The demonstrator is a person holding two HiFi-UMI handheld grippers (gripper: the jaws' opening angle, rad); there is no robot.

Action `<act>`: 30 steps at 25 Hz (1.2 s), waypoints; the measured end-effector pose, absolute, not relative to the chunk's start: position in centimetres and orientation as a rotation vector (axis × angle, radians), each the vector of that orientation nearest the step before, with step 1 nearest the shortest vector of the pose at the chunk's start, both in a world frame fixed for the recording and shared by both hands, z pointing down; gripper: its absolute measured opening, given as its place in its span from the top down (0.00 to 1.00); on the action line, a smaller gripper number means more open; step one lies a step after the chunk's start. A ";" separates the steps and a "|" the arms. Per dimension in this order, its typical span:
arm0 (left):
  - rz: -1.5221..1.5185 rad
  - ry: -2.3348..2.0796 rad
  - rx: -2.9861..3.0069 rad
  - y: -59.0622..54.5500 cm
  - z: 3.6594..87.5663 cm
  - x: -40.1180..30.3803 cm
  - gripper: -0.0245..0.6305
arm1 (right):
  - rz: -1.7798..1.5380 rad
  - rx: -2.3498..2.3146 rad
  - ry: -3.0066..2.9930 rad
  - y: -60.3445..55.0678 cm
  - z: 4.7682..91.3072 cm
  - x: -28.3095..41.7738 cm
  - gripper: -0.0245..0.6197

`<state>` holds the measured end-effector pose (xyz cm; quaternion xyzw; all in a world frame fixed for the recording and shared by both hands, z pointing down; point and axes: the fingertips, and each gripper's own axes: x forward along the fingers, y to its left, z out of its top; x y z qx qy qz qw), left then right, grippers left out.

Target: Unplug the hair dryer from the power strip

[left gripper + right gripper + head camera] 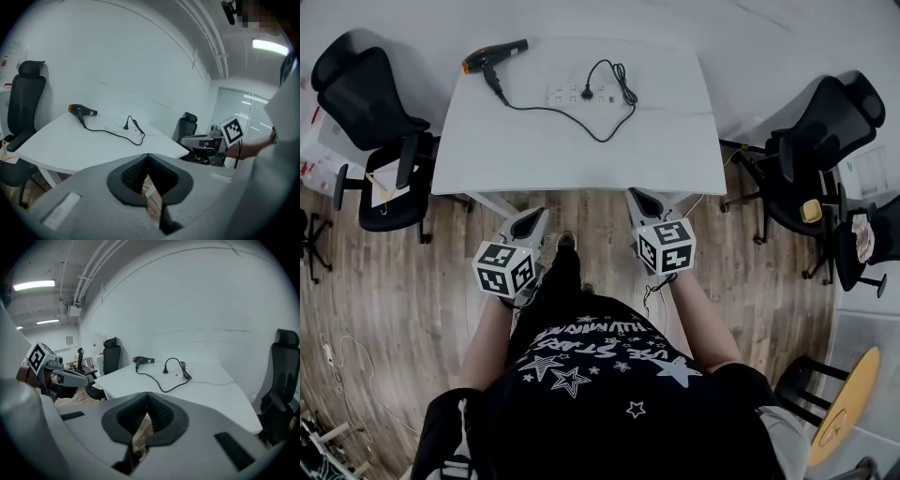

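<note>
White desk [581,155] carries the black hair dryer [492,56] at its far left corner. The dryer's black cord [600,141] loops across the top to a plug [588,87] seated in the white power strip [579,94] near the far edge. Left tongs [530,223] and right tongs [642,204] hang over the wooden floor [394,281], just short of the desk's near edge. Both are closed tip to tip, gripping nothing.

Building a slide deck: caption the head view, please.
Left gripper and right gripper, both shut, near the table; hair dryer plugged into power strip.
</note>
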<state>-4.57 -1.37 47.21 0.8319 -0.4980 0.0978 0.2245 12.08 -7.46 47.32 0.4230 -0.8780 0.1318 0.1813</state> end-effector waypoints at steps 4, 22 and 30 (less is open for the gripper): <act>0.274 -1.353 2.307 -4.4 47.4 -4.8 0.95 | 0.373 1.217 -2.461 -10.4 47.4 12.0 0.95; 0.264 -1.270 2.354 -19.9 46.8 -8.3 0.95 | 0.399 1.279 -2.375 -22.9 47.4 9.1 0.95; 0.257 -1.232 2.345 -24.1 47.8 -10.8 0.95 | 0.383 1.272 -2.341 -26.6 47.4 6.7 0.95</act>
